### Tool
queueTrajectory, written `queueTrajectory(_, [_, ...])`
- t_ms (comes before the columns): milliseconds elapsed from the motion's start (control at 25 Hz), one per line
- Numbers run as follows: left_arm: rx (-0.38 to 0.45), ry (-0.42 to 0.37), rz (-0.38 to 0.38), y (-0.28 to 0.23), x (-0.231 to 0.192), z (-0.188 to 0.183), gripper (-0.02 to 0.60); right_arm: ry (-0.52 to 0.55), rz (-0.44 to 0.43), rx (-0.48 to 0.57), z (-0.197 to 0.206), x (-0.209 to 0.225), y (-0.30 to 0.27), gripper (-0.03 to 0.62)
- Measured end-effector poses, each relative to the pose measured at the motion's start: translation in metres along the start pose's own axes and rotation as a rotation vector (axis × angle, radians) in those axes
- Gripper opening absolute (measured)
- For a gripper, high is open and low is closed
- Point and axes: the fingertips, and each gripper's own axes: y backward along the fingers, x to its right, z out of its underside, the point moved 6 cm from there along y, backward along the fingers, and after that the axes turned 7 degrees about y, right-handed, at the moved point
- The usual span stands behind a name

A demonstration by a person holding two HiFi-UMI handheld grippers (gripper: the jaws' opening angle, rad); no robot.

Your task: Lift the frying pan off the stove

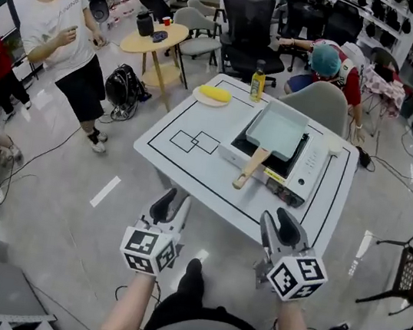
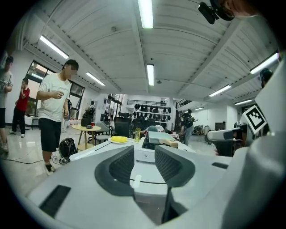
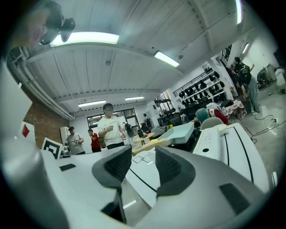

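A pale teal rectangular frying pan (image 1: 277, 129) with a wooden handle (image 1: 251, 167) sits on a white portable stove (image 1: 302, 172) at the right half of the white table (image 1: 189, 177). The handle points toward me. My left gripper (image 1: 167, 204) and right gripper (image 1: 281, 226) hover just short of the table's near edge, both open and empty, well apart from the pan. Past my left gripper (image 2: 144, 161) the left gripper view shows the pan (image 2: 159, 136) on the stove (image 2: 147, 154). My right gripper (image 3: 144, 163) has the pan (image 3: 182, 132) and its handle (image 3: 149, 144) ahead of it.
A yellow bottle (image 1: 258, 81) and a plate with a yellow item (image 1: 214, 94) stand at the table's far edge. A grey chair (image 1: 321, 105) and a seated person in a teal cap (image 1: 327, 63) are behind it. Another person (image 1: 63, 37) stands at left near a round wooden table (image 1: 155, 39).
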Motion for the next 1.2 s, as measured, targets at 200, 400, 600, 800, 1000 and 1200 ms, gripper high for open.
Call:
queueTrajectory(200, [-0.018,0.001,0.072,-0.051,-0.03,-0.014,0.13,-0.042,0.066,0.008,-0.006,0.007,-0.038,0.166])
queueTrajectory(400, [-0.03,0.002,0.142,-0.092,-0.052,-0.026,0.13,-0.075,0.141,0.03,-0.01,0.014,-0.065,0.166])
queueTrajectory(600, [-0.056,0.0,0.212,-0.123,-0.06,-0.028,0.13,-0.119,0.205,0.041,-0.009,0.019,-0.076,0.166])
queueTrajectory(800, [-0.078,0.016,0.256,-0.15,-0.06,-0.028,0.13,-0.148,0.237,0.041,-0.009,0.031,-0.086,0.166])
queueTrajectory(1000, [-0.098,0.005,0.281,-0.171,-0.052,-0.029,0.13,-0.164,0.246,0.052,-0.012,0.044,-0.094,0.166])
queueTrajectory(1200, [-0.096,0.0,0.295,-0.193,-0.041,-0.033,0.13,-0.168,0.226,0.058,-0.018,0.06,-0.099,0.166])
